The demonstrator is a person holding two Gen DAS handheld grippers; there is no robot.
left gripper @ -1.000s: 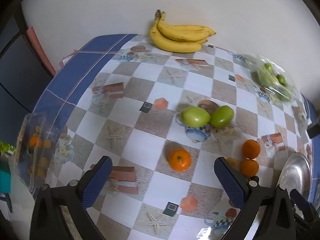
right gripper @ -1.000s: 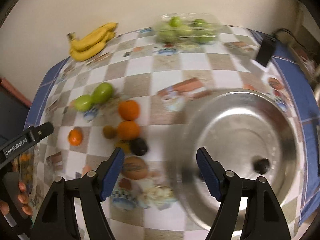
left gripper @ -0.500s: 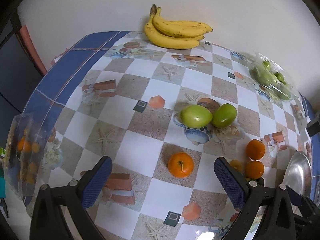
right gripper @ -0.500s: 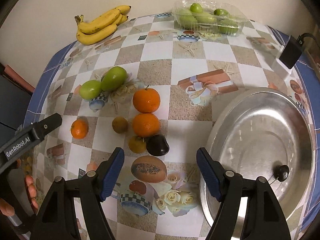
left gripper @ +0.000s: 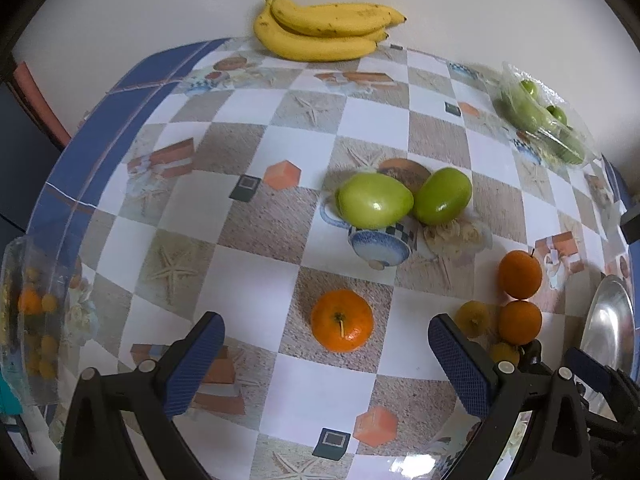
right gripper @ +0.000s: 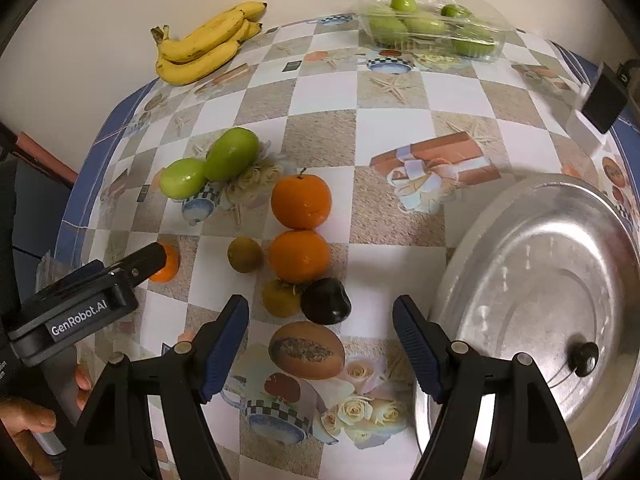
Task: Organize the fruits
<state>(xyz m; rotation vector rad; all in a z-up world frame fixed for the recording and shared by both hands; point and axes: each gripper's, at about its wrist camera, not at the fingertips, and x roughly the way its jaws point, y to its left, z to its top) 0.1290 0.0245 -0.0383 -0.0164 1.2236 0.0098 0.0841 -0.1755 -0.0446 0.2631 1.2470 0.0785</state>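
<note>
A small orange (left gripper: 342,325) lies alone on the checked tablecloth (left gripper: 304,148), just ahead of the left gripper (left gripper: 326,364), whose jaws stand wide apart with nothing between them. Beyond it, 2 green fruits (left gripper: 400,200) touch each other mid-table. To the right, 2 larger oranges (right gripper: 300,232) sit in a near-far line, touching; a small brownish fruit (right gripper: 245,255) lies just left of the near one, and a yellowish fruit (right gripper: 280,298) and a dark plum (right gripper: 326,301) rest side by side just in front of it. The right gripper (right gripper: 320,346) hangs over the cloth just near of the plum, jaws well open and empty. A metal tray (right gripper: 560,280) sits at the right, holding 1 small dark fruit (right gripper: 584,358). A banana bunch (left gripper: 324,32) lies at the far edge by the wall, and a clear box of green fruit (right gripper: 432,24) at the far right.
</note>
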